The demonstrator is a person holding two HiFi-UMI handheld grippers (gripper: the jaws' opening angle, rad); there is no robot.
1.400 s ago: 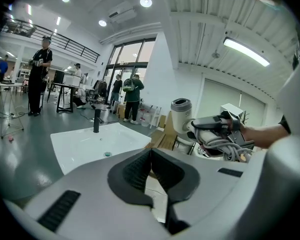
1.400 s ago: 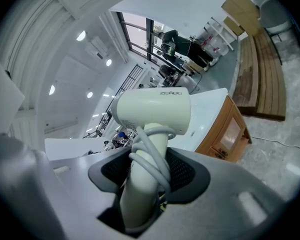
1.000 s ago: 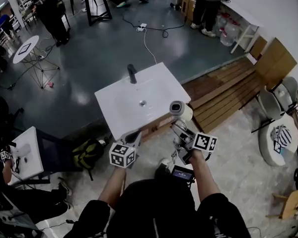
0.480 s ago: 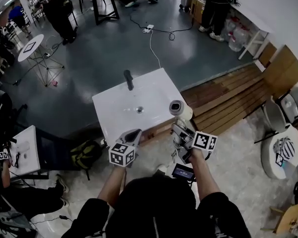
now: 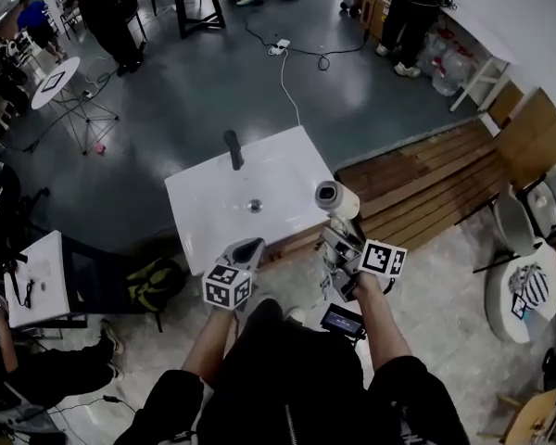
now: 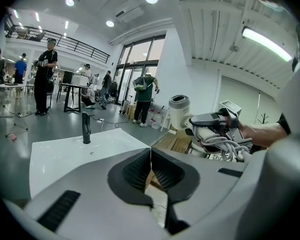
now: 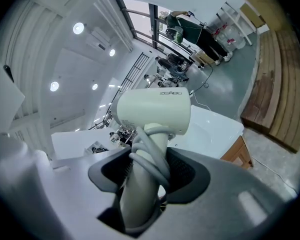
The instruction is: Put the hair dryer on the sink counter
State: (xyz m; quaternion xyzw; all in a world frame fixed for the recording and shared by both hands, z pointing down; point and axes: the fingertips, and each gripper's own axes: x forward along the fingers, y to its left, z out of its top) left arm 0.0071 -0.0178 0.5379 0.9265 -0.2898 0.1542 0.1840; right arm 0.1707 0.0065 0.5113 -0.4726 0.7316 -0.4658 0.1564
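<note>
The white hair dryer (image 5: 336,200) stands upright in my right gripper (image 5: 341,248), which is shut on its handle with the grey cord wrapped around it (image 7: 149,154). It hangs just off the right front corner of the white sink counter (image 5: 213,221), not resting on it. The dryer's barrel (image 7: 152,111) fills the right gripper view, with the counter (image 7: 217,129) behind it. My left gripper (image 5: 246,252) is shut and empty at the counter's front edge. A black faucet (image 5: 232,148) stands at the counter's far side. In the left gripper view the dryer (image 6: 180,111) is at the right.
A wooden deck (image 5: 426,170) lies to the right of the counter. A dark backpack (image 5: 162,284) sits on the floor at the front left, beside a small white table (image 5: 39,281). A power cable (image 5: 292,77) runs across the floor behind. People stand at the back.
The head view has shifted, so the sink counter sits slightly further left. Both grippers stay about where they were, the right one still holding the hair dryer.
</note>
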